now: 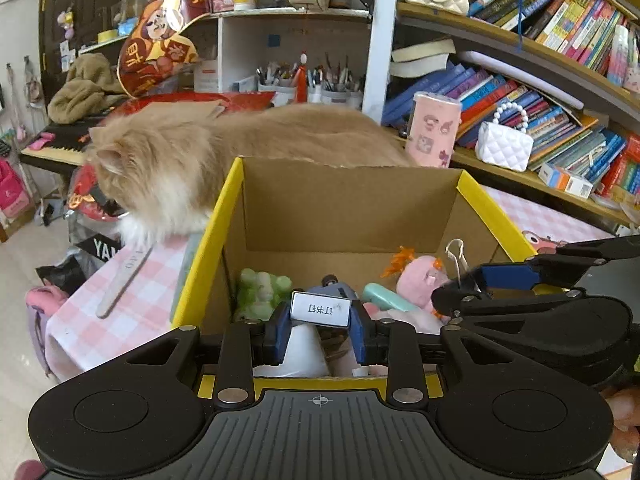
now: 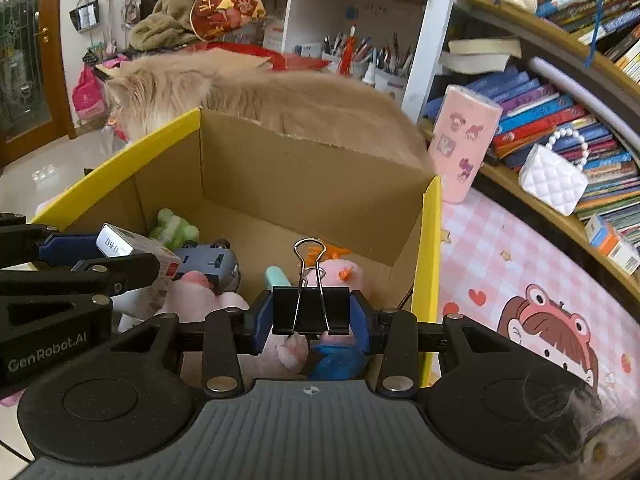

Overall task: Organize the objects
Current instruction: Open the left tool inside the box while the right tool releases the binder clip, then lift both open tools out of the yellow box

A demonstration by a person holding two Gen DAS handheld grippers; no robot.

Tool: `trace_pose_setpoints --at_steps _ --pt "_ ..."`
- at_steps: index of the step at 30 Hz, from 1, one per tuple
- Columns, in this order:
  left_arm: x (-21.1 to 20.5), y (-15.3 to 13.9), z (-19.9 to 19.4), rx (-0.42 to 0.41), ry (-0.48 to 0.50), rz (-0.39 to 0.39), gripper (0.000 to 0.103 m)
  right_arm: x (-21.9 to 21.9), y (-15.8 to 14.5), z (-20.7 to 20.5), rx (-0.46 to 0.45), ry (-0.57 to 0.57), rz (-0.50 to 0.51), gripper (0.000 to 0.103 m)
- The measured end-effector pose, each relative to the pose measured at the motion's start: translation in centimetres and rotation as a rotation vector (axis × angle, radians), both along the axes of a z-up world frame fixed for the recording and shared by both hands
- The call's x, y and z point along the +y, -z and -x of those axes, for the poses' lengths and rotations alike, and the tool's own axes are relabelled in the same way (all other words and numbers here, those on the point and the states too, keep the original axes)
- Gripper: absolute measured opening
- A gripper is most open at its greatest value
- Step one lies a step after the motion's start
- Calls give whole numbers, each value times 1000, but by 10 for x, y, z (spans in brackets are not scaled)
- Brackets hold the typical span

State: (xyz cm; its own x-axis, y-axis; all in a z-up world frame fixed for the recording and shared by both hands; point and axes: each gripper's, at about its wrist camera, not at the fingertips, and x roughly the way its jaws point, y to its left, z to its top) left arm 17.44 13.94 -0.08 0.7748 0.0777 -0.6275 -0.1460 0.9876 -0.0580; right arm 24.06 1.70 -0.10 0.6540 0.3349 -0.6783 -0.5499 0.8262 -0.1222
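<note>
A cardboard box (image 1: 348,200) with yellow rims stands on the pink checked table; it also shows in the right wrist view (image 2: 304,176). My left gripper (image 1: 320,330) is shut on a small white staple box (image 1: 320,309) and holds it over the near end of the cardboard box. My right gripper (image 2: 311,322) is shut on a black binder clip (image 2: 310,308), also over the box. In the left wrist view the right gripper (image 1: 460,292) comes in from the right. Inside lie a green toy (image 1: 262,290), a grey toy car (image 2: 212,260) and a pink plush (image 1: 420,276).
An orange cat (image 1: 208,156) lies just behind the box's far wall. A pink cylinder (image 2: 464,140) and a white quilted purse (image 2: 554,180) stand at the right by the bookshelves. A nail file (image 1: 124,280) lies left of the box.
</note>
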Motion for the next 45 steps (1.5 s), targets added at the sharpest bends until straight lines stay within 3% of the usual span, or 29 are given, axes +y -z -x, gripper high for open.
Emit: trace_pose_setpoints --at_steps 2,5,16,20,30,35,45 --pt "-1 -1 1 -2 -1 -3 34 -3 -2 2 -19 3 2 48" --pt "-3 -8 7 -21 9 -1 50 -12 -8 7 -31 18 -31 50" --pt "-25 -50 59 -163 58 -29 75 -68 -45 80 -120 214 -211 56" --pt "-31 -47 78 -148 90 -17 81 -83 -43 109 -118 315 -209 57" --pt "-60 -14 114 -39 157 -41 87 -109 -17 177 -81 544 -150 73" --pt "-70 -8 121 -15 163 -77 91 -122 -8 194 -58 599 -142 76" --pt "-98 -1 128 19 195 -91 94 -143 -2 208 -71 704 -87 94"
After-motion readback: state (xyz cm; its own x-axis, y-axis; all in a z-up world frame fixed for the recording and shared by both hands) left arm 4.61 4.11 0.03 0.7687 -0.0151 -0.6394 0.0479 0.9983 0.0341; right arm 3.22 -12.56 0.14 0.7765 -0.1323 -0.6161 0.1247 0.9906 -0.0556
